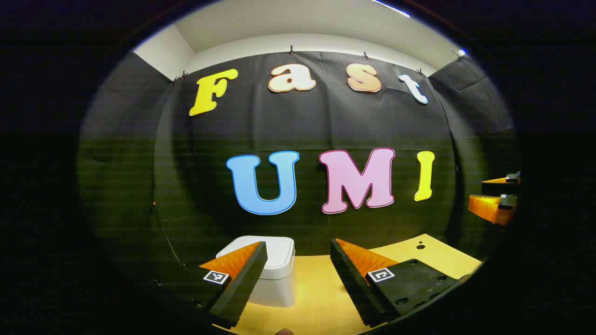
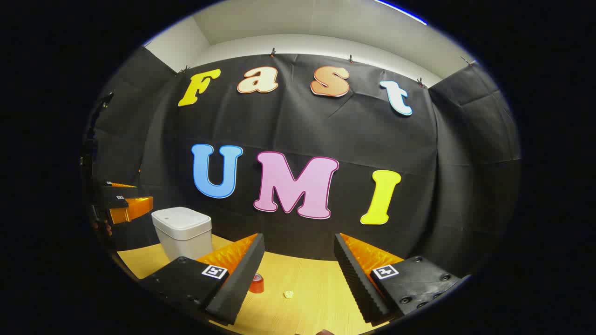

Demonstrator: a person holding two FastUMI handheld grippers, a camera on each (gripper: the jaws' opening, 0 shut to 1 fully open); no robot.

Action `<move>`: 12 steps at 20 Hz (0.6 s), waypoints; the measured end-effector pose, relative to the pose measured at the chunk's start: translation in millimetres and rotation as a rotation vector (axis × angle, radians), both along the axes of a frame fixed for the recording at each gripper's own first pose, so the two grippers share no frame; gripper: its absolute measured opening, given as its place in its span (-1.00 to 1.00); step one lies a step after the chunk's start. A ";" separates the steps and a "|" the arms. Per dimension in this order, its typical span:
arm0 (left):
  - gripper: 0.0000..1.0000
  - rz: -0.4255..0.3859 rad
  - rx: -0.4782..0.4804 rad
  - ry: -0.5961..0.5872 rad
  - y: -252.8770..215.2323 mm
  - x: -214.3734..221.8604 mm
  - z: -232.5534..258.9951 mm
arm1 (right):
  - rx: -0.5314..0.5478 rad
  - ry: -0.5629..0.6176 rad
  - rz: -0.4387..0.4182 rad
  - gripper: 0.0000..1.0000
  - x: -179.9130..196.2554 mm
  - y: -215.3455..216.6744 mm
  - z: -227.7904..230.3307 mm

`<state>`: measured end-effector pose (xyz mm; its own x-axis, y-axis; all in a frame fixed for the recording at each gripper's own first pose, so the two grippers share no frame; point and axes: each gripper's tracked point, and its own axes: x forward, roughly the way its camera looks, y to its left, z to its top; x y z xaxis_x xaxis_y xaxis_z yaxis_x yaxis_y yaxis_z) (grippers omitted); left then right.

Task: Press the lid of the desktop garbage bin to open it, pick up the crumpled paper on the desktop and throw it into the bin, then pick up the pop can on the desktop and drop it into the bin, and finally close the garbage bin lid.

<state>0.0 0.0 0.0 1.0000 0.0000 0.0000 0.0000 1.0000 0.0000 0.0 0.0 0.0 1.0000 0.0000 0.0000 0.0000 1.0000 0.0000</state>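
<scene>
A white desktop bin (image 1: 274, 265) with its lid down stands on the yellow table, partly behind my left gripper's near finger. My left gripper (image 1: 298, 244) hangs open above the table with nothing between its fingers. In the right gripper view the same bin (image 2: 182, 230) stands at the left. A red pop can (image 2: 257, 284) lies on the table, half hidden by a finger of my right gripper (image 2: 298, 237), which is open and holds nothing. A small crumpled paper (image 2: 289, 294) lies just right of the can.
The yellow wooden table (image 1: 321, 298) runs back to the black cloth wall. The right gripper (image 1: 496, 202) shows at the far right edge of the left gripper view. The left gripper (image 2: 123, 204) shows left of the bin in the right gripper view.
</scene>
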 end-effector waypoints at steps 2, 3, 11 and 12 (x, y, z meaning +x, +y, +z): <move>0.84 0.006 0.003 -0.003 1.4 0.1 3.2 | -0.001 -0.006 0.002 0.92 2.4 -1.0 3.2; 0.84 0.008 0.002 -0.006 1.3 -0.4 4.2 | 0.000 -0.012 0.003 0.92 2.9 -1.9 5.7; 0.84 0.014 0.011 -0.007 0.6 -5.5 7.8 | -0.004 -0.030 0.013 0.93 6.1 -5.3 15.8; 0.84 0.014 0.013 -0.004 1.1 -6.4 8.0 | -0.008 -0.032 0.012 0.93 6.3 -6.0 17.8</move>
<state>-6.4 1.1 8.0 0.9999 0.0144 0.0042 -0.0144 0.9998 0.0131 6.3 -6.0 17.8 0.9994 0.0122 0.0323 -0.0119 0.9999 -0.0083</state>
